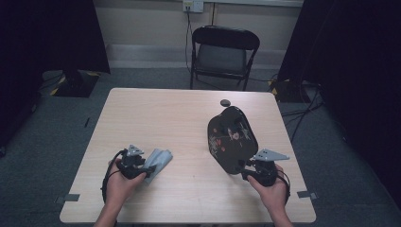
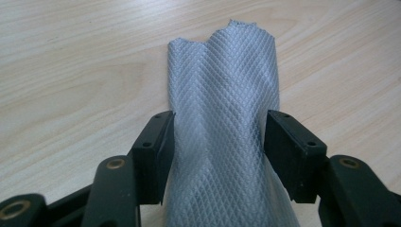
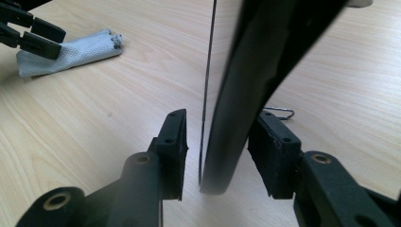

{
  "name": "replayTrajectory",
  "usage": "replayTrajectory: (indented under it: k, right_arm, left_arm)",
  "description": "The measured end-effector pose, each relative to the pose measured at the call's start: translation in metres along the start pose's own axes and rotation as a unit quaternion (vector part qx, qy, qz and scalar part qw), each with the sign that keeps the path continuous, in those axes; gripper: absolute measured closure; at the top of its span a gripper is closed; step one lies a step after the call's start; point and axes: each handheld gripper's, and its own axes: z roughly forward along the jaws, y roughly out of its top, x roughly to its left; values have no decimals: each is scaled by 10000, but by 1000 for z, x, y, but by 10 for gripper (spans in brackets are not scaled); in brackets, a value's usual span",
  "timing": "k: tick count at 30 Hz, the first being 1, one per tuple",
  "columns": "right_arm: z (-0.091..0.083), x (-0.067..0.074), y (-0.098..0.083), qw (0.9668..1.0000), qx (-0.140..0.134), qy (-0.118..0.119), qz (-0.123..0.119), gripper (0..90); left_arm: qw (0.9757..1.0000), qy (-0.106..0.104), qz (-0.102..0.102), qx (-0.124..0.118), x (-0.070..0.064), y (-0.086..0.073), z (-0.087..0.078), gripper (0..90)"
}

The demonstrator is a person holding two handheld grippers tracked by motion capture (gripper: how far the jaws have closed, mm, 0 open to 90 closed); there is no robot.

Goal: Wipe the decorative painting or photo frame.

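Note:
A grey mesh cloth (image 1: 159,160) lies on the table's front left. Its near end sits bunched between the jaws of my left gripper (image 1: 142,169), and the cloth (image 2: 222,109) touches both pads. A black lacquer tray (image 1: 231,138) with a flower pattern stands tilted up on its edge at the front right. My right gripper (image 1: 251,171) straddles its lower rim (image 3: 227,142). The rim rests against the right pad (image 3: 272,156), and a narrow strip of table shows between it and the left pad (image 3: 174,149).
A small dark round piece (image 1: 225,102) lies on the wooden table (image 1: 156,113) beyond the tray. A thin wire loop (image 3: 280,112) lies behind the tray. A black folding chair (image 1: 223,54) stands past the far edge. Dark curtains hang at both sides.

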Motion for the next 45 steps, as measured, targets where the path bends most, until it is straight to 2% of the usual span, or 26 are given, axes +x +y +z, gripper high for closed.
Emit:
replayTrajectory:
  k: [3, 4, 7, 9, 11, 14, 17, 18, 23, 24, 26, 31, 36, 37, 40, 42, 45]
  right_arm:
    - [-2, -1, 3, 10000, 0, -46, -35, 583]
    - [-2, -3, 5, 10000, 6, 60, -20, 592]
    - [-2, -3, 5, 9999, -147, 46, -14, 642]
    - [0, -3, 6, 9999, -121, 101, 13, 649]
    - [1, -1, 7, 9998, -160, 88, -31, 678]
    - [1, 3, 9, 9998, -212, -20, 36, 750]
    - [2, 3, 8, 9997, -222, -66, 20, 768]
    - [1, 2, 8, 9996, -255, -77, 97, 780]
    - [2, 1, 7, 9995, -263, -36, 186, 784]
    - [2, 1, 7, 9995, -252, -35, 207, 784]
    - [1, 2, 7, 9995, -241, -41, 211, 784]
    - [1, 0, 6, 9991, -222, 29, 352, 786]
    - [1, 1, 7, 9991, -186, 46, 367, 787]
    - [1, 2, 6, 9991, -181, 75, 381, 787]
    - [0, 4, 6, 9992, -155, 100, 366, 787]
    - [0, 5, 6, 9992, -137, 101, 362, 787]
    - [-1, 6, 6, 9992, -105, 124, 359, 787]
  left_arm:
    - [10000, 7, 24, -13, -1, 1, 1, 442]
    - [10000, 23, 84, 15, 0, 1, 1, 441]
    - [10000, 13, 53, 38, 1, 0, 3, 441]
    - [10000, -7, 28, 50, 1, -2, 6, 439]
    - [9999, 47, 97, 78, -1, -2, 6, 439]
    - [9997, 143, 160, 90, -3, -3, 7, 487]
    - [9996, 126, 237, 134, -3, -3, 6, 523]
    - [9995, 96, 253, 139, -4, -3, 6, 573]
    - [9998, 14, 165, 79, -5, -4, 6, 656]
    - [9998, -20, 185, 67, -7, -5, 6, 722]
    - [9996, -12, 263, 102, -9, -4, 6, 749]
    - [9994, -9, 316, 117, -11, -4, 5, 777]
    - [9991, -118, 341, 200, -13, -3, 4, 784]
    - [9991, -199, 279, 247, -17, -1, 4, 785]
    - [9988, -308, 279, 258, -20, 1, 5, 785]
    - [9987, -390, 237, 206, -23, 3, 5, 784]
    - [9986, -420, 283, 165, -29, 8, 7, 784]
